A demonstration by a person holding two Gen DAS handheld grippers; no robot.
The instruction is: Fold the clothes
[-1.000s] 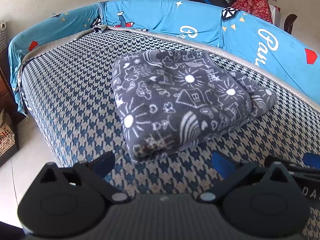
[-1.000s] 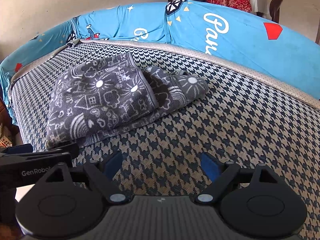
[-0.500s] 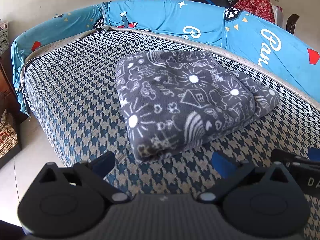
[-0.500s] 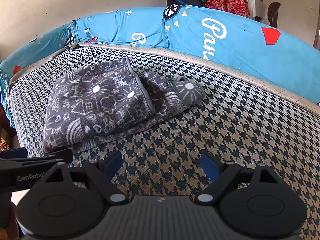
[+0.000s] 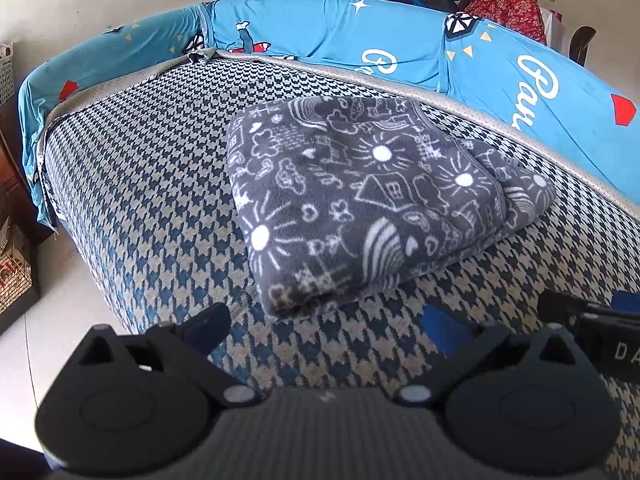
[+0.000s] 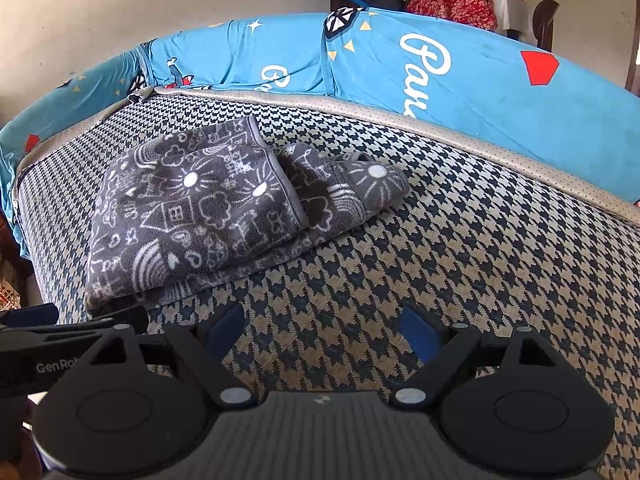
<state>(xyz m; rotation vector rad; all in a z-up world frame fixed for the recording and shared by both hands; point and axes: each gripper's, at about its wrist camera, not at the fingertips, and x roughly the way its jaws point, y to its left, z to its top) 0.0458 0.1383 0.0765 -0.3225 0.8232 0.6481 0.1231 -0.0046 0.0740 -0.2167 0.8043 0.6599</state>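
The dark grey fleece garment printed with white doodles of suns, houses and clouds (image 5: 368, 204) lies folded into a thick, roughly square packet on the blue-and-beige houndstooth couch seat (image 5: 152, 184). From the left wrist view it sits around twelve o'clock, just ahead of the tongs; from the right wrist view it is off toward ten o'clock. The top layer lies flat with a tidy hemmed edge, and the near fold is rounded and closed. One end is less neat: at the packet's far right a rumpled lobe of the same cloth pokes out from under the top layer and rests on the seat.

The left gripper (image 5: 324, 322) has its blue-padded fingers spread wide with nothing between them, hanging short of the packet's near corner. The right gripper (image 6: 320, 328) is likewise spread and empty, over bare houndstooth, well apart from the cloth. Neither touches the garment.

Behind the seat, a bright blue cover with white lettering and red shapes (image 6: 460, 80) drapes the backrest.

My reading is that the folding is nearly or fully finished: the main folds are made and both tools have let go. What could remain is tucking in that loose lobe, or one more halving if a smaller bundle is wanted. No other loose garment is in sight on the seat.
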